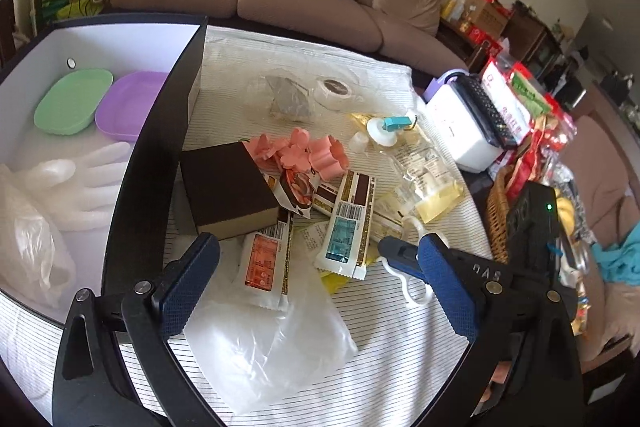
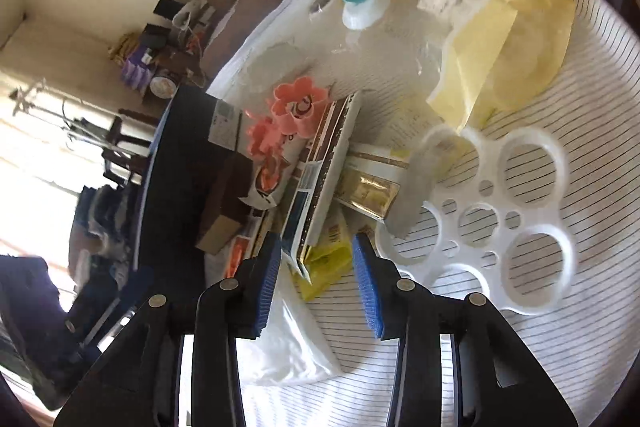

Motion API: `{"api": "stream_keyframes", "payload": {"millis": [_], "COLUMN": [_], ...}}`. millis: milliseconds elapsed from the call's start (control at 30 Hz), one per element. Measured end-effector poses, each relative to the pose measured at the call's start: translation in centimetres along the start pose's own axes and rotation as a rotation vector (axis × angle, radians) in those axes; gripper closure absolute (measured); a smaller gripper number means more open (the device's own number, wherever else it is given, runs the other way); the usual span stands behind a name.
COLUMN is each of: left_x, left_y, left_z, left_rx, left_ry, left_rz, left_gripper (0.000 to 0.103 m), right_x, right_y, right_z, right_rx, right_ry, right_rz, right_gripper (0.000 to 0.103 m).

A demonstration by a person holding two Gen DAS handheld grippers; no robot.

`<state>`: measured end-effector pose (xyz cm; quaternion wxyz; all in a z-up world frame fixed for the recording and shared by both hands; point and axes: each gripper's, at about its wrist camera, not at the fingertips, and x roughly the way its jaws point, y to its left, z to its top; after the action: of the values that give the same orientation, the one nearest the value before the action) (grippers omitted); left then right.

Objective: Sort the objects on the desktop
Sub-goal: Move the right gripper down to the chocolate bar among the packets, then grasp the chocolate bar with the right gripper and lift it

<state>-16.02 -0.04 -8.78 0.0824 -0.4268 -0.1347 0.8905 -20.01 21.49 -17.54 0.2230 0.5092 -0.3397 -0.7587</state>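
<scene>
sachets (image 1: 344,227) half buried under clutter; left gripper (image 1: 316,267) gapes empty, right gripper (image 2: 316,267) parted, nothing clamped.

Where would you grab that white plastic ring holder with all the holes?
Probably by its outer rim. The white ring holder lies flat on the striped cloth, so one finger could drop through a big hole and the other outside, coming from above on the bare side away from the packets.

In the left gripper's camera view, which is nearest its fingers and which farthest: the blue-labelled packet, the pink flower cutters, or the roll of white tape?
1. Blue-labelled packet: nearest, just ahead of the left gripper, between its fingers.
2. Pink flower cutters: mid-table, behind the packet.
3. Roll of white tape: farthest, near the table's back edge.
</scene>
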Motion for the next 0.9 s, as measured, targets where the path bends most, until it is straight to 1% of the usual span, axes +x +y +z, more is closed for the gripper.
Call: {"api": "stream_keyframes", "payload": {"millis": [33,133,200,233,267,300,333,367,400,433,500,567,667,800,900], "left_x": [-0.1,-0.3,-0.1,0.1,0.2,0.3,0.3,0.3,0.3,0.2,0.1,0.1,0.3,0.6,0.9], "left_y": [0.0,0.5,0.6,0.6,0.6,0.5,0.4,0.2,0.0,-0.2,-0.8,-1.1,-1.1,-1.1,-1.2], "left_z": [0.0,0.2,0.2,0.1,0.0,-0.1,-0.2,-0.3,-0.3,-0.4,-0.4,-0.4,-0.3,-0.3,-0.5], "left_rx": [0.004,-0.005,0.003,0.008,0.012,0.018,0.024,0.026,0.028,0.033,0.052,0.059,0.048,0.038,0.039], "left_ry": [-0.007,-0.018,-0.008,-0.001,0.005,0.007,0.007,0.009,0.011,0.009,0.007,0.010,0.021,0.040,0.056], "left_rz": [0.003,-0.020,-0.011,-0.006,-0.006,-0.003,-0.005,-0.016,-0.024,-0.025,-0.015,-0.008,-0.009,-0.010,-0.004], "left_gripper": [0.004,0.003,0.003,0.003,0.003,0.003,0.004,0.004,0.004,0.004,0.004,0.004,0.004,0.004,0.004], "right_x": [0.5,2.0,2.3,2.4,2.6,2.7,2.7,2.6,2.5,2.3,1.6,0.7,-0.5,-2.2,-3.2], "right_y": [-0.2,0.1,0.3,0.6,0.9,1.1,1.4,1.5,1.6,1.7,1.8,2.3,3.1,3.5,4.6], "right_z": [0.4,1.1,1.1,1.2,1.2,1.2,1.1,0.8,0.6,0.5,0.6,0.5,0.5,0.4,-0.1], "right_rx": [0.011,-0.011,-0.015,-0.031,-0.049,-0.069,-0.098,-0.125,-0.145,-0.153,-0.161,-0.199,-0.254,-0.310,-0.395], "right_ry": [0.005,0.015,0.003,-0.002,-0.001,-0.008,-0.019,-0.027,-0.033,-0.037,-0.049,-0.069,-0.088,-0.102,-0.109], "right_rz": [0.023,0.018,0.014,0.013,0.005,-0.014,-0.038,-0.064,-0.084,-0.081,-0.086,-0.114,-0.182,-0.248,-0.326], "right_gripper": [0.064,0.064,0.065,0.063,0.063,0.063,0.071,0.084,0.085,0.087,0.090,0.091,0.092,0.092,0.092]}}
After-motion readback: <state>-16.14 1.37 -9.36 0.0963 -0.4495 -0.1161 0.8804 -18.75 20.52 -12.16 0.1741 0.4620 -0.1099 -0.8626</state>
